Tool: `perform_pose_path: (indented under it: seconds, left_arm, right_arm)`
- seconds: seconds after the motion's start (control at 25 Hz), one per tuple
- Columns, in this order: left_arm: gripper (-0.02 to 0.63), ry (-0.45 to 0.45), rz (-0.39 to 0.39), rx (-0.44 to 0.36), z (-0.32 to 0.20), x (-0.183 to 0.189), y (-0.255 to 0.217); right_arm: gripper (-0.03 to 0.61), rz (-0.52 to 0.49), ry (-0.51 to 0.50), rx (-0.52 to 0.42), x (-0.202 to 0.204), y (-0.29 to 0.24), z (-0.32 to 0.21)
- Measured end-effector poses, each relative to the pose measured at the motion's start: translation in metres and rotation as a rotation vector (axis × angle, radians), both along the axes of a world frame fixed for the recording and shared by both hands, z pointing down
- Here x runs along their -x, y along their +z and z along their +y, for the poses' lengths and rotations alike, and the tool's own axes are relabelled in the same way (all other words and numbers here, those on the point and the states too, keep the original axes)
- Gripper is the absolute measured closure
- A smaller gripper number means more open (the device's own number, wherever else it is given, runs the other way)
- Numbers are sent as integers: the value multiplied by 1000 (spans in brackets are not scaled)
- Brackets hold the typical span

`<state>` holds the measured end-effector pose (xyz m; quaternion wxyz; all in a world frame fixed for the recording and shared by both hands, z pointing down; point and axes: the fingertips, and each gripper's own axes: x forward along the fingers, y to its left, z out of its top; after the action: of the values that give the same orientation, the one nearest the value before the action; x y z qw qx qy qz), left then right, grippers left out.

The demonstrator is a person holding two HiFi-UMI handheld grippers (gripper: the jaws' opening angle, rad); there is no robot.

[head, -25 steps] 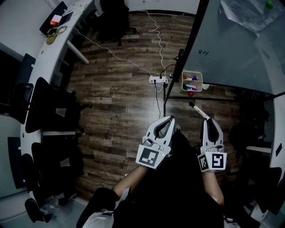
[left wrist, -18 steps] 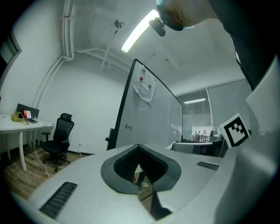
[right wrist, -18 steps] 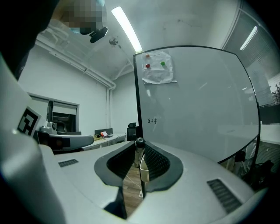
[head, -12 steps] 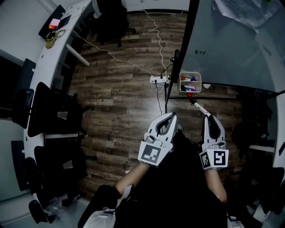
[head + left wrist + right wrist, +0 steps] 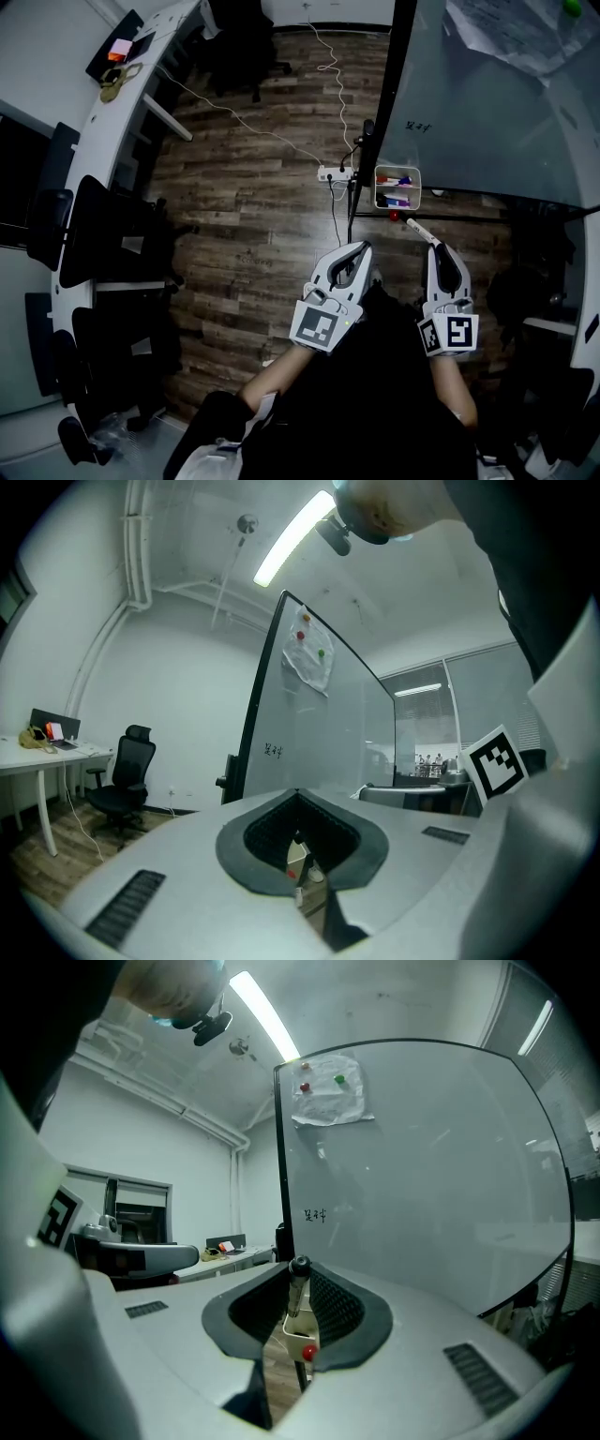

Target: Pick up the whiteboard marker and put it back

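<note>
This is an office. A long white counter (image 5: 89, 159) runs along the left with black swivel chairs (image 5: 98, 234) drawn up to it. A standing whiteboard (image 5: 497, 112) with a marker tray (image 5: 397, 187) stands at far right on the wood-plank floor (image 5: 253, 216), and a tube light (image 5: 291, 538) hangs overhead.

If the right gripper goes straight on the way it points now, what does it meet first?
Probably the white marker box ahead. The whiteboard marker, held in the tongs of the right gripper, sticks out in front and would touch it first. Depth is unclear.
</note>
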<state>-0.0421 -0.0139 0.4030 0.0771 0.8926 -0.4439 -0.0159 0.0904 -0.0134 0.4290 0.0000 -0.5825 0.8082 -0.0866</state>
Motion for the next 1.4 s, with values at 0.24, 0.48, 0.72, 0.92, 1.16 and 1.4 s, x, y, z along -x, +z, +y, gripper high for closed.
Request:
perform_pose_path:
  seconds: [0.24,0.48,0.72,0.92,1.16,1.4]
  left_arm:
    - [606,-2,-5,17,-13,-8,5]
    - [606,11,-33,12,-25,-18,9]
    - [606,33,-45,32,-34,-27,14]
    - [606,40,-59,43,-45,-33,18]
    - [606,45,-62,51,-56,-38,21]
    - [606,52,-69,65,-63,-42,27]
  right_arm:
    - [500,-7,-13,17,-4,8,-13]
    - [500,-12,-3,40,-13,17,-26]
    - [500,-22,3,67,-18,28,-35]
    - [500,-28,0,83,-21,36,-46]
    - [500,-33,-1,113,-23,49,-55]
    - [500,6,-12,145,-23,72,-62]
